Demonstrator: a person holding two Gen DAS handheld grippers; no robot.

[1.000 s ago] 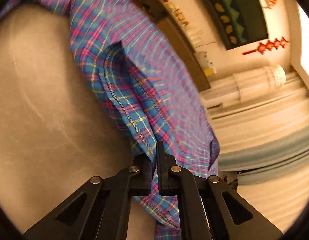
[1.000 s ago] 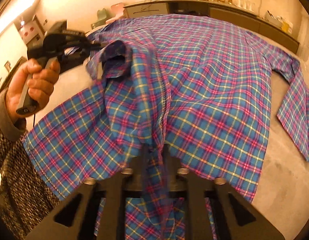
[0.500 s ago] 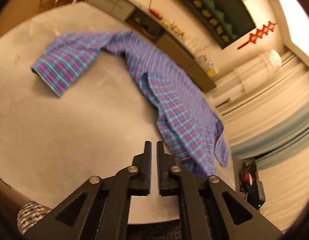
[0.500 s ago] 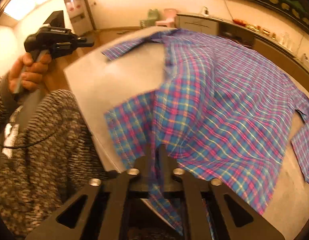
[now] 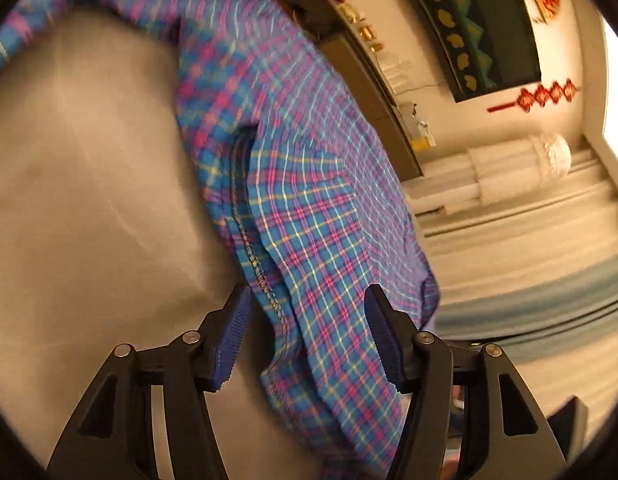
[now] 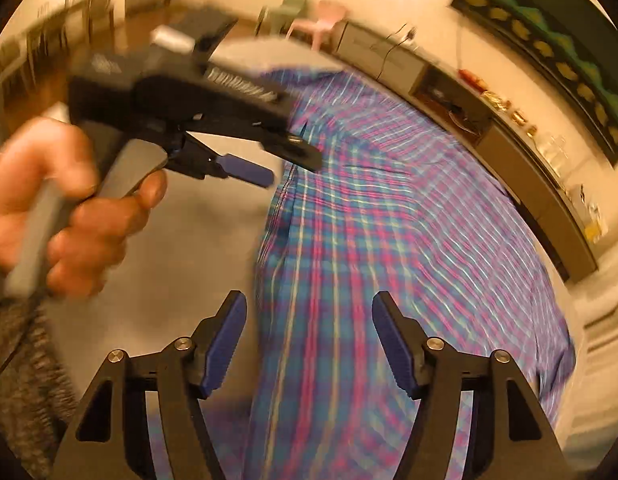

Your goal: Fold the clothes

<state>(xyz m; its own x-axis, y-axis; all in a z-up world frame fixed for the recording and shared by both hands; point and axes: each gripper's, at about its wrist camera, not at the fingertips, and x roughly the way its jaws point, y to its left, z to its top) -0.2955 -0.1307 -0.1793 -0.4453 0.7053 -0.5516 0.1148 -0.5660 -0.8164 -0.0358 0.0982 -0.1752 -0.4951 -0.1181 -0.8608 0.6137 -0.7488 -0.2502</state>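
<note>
Both sets of jaws just opened wide and grip nothing: left gripper (image 5: 307,330) straddling the stitched hem (image 5: 255,268) of the blue-and-pink plaid cotton shirt (image 5: 309,216), right gripper (image 6: 309,344) above the same cloth, spread over the grey table (image 5: 89,184). Next, best to pinch one layer only, at matching hem corners; then lift evenly, keeping the fold line straight.
</note>
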